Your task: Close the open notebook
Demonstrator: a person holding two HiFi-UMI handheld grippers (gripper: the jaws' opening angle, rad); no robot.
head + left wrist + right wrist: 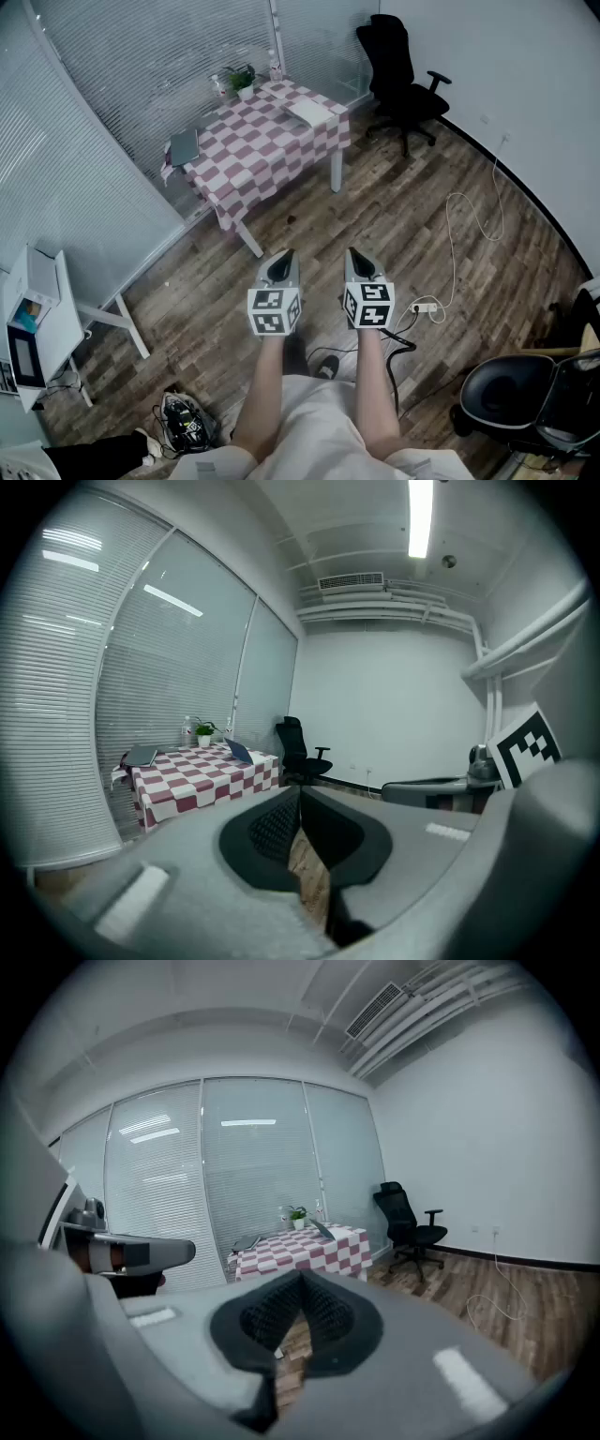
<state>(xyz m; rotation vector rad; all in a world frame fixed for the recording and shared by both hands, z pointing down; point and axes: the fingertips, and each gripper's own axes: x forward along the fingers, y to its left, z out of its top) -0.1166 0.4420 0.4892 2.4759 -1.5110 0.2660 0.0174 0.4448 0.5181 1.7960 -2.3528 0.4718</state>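
The open notebook (310, 112) is a laptop with its lid raised. It stands at the far right corner of a red-and-white checkered table (258, 150). From the left gripper view the notebook (239, 751) is small and distant, and so is the notebook (322, 1228) in the right gripper view. My left gripper (281, 255) and right gripper (354, 251) hover side by side over the wooden floor, well short of the table. Both are shut and hold nothing. The left gripper (298, 794) and the right gripper (300, 1277) show their pads meeting at the tips.
A closed grey laptop (185, 147) lies at the table's left end, with a potted plant (242, 80) and a bottle (217, 86) at the back. A black office chair (403, 66) stands right of the table. A white cable (469, 225) and power strip (424, 307) lie on the floor.
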